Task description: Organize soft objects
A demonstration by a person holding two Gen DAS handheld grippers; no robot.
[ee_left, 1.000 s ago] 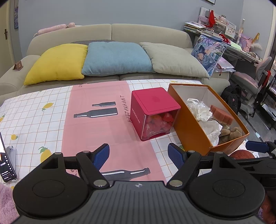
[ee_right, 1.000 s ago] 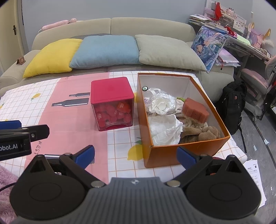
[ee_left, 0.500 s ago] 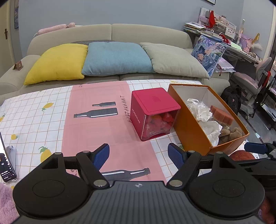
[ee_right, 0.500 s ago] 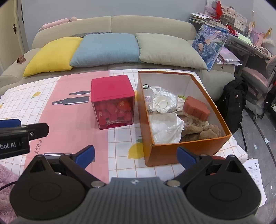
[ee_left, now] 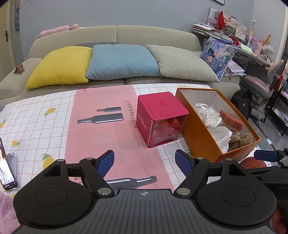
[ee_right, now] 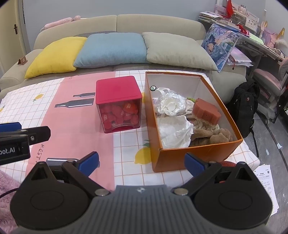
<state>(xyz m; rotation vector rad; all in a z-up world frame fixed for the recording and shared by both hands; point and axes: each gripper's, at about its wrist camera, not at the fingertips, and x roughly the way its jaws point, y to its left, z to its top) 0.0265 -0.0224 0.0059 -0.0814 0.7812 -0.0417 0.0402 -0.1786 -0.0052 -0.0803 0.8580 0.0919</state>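
A beige sofa [ee_left: 115, 34] with three cushions [ee_left: 122, 62] backs a grey-blue wall [ee_left: 144, 12]; at two o'clock, a cluttered, seemingly desk-like shelf [ee_left: 252, 52].

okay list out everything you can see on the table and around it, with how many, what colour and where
Tablecloth: 1, white grid with lemons and a pink strip, over the table.
Storage cube: 1, red lid, clear front showing red pieces, mid-table.
Cardboard box: 1, orange, open, right of the cube.
Crumpled bags: at least 2, white, in the box.
Sponge: 1, brick red, in the box.
Plush items: brown, count unclear, box's near end.
Cushions: 3, yellow, blue, grey-beige, on the sofa.
Printed pillow: 1, blue, sofa's right end.
Backpack: 1, black, floor at right.
Phone: 1, table's left edge.
Left hand-held gripper: open, empty.
Right hand-held gripper: open, empty.
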